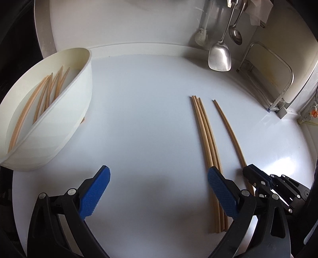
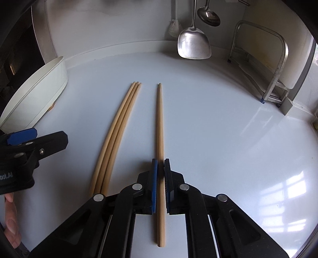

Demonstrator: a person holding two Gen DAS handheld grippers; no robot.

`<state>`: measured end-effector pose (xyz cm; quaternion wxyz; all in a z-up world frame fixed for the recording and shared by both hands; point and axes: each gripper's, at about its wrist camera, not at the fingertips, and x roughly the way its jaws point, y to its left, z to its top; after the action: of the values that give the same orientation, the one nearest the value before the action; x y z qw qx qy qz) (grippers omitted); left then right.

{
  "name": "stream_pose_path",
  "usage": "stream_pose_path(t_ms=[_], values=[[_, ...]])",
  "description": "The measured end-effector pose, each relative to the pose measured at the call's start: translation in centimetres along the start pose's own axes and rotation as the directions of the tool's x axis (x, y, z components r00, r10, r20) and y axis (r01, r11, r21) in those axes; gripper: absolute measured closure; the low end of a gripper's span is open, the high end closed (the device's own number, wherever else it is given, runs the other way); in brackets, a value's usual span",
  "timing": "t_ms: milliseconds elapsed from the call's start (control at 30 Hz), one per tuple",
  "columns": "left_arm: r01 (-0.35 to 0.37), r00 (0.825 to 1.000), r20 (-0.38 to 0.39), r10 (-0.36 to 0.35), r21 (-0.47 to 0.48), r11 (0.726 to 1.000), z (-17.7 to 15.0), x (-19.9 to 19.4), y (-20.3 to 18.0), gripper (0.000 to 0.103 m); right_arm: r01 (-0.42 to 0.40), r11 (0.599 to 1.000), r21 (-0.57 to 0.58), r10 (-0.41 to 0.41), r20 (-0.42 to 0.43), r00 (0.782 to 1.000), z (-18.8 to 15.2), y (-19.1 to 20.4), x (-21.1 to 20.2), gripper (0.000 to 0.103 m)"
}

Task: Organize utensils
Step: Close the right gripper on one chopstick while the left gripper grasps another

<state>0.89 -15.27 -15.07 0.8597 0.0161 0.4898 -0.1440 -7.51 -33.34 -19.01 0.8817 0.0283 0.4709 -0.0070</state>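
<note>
Chopsticks lie on the white counter [image 2: 218, 123]: a single chopstick [image 2: 160, 123] runs straight ahead between the right gripper [image 2: 160, 168] pads, which are clamped on it. Three chopsticks [image 2: 117, 127] lie together just to its left. The left gripper [image 1: 159, 178] hangs with jaws wide apart, empty, a white bin [image 1: 65, 119] of more chopsticks [image 1: 43, 97] ahead to its left.

- Three grouped chopsticks [image 1: 206, 139]: near ends hidden behind left gripper's [image 1: 159, 190] right finger in the left wrist view.
- Single chopstick [image 2: 160, 123]: midsection covered by right gripper's [image 2: 160, 178] pads.
- Spatula [image 2: 193, 44] and ladle [image 2: 208, 14]: handles cut off at top edge.
- Bowl [image 1: 65, 119]: near-left rim cut off; chopsticks inside [image 1: 42, 95] partly hidden by its wall.
- Small brown thing under bowl [image 2: 52, 106]: too small to tell.
</note>
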Motion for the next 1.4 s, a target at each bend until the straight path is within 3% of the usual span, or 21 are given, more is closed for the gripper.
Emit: stream_pose_path(t_ms=[267, 367, 833, 1400], values=[[-0.007, 1.000, -0.028, 0.008, 0.023, 1.000, 0.4, 2.0, -2.2, 0.006, -0.017, 0.998, 0.055, 0.017, -0.007, 1.000, -1.5, -3.0, -1.0, 0.096], [-0.014, 0.999, -0.039, 0.015, 0.032, 0.999, 0.5, 2.7, -2.5, 0.006, -0.024, 0.996, 0.088, 0.021, 0.028, 0.999, -1.5, -3.6, -1.6, 0.082], [-0.075, 0.996, -0.052, 0.079, 0.067, 0.995, 0.7, 3.9, -2.8, 0.006, -0.018, 0.992, 0.122, 0.012, 0.055, 0.998, -1.4, -4.7, -2.0, 0.082], [-0.102, 0.994, -0.040, 0.105, 0.053, 0.993, 1.4, 4.4, -2.1, 0.005, 0.056, 0.993, 0.101, -0.058, 0.011, 0.998, -0.9, -4.9, -0.7, 0.082]])
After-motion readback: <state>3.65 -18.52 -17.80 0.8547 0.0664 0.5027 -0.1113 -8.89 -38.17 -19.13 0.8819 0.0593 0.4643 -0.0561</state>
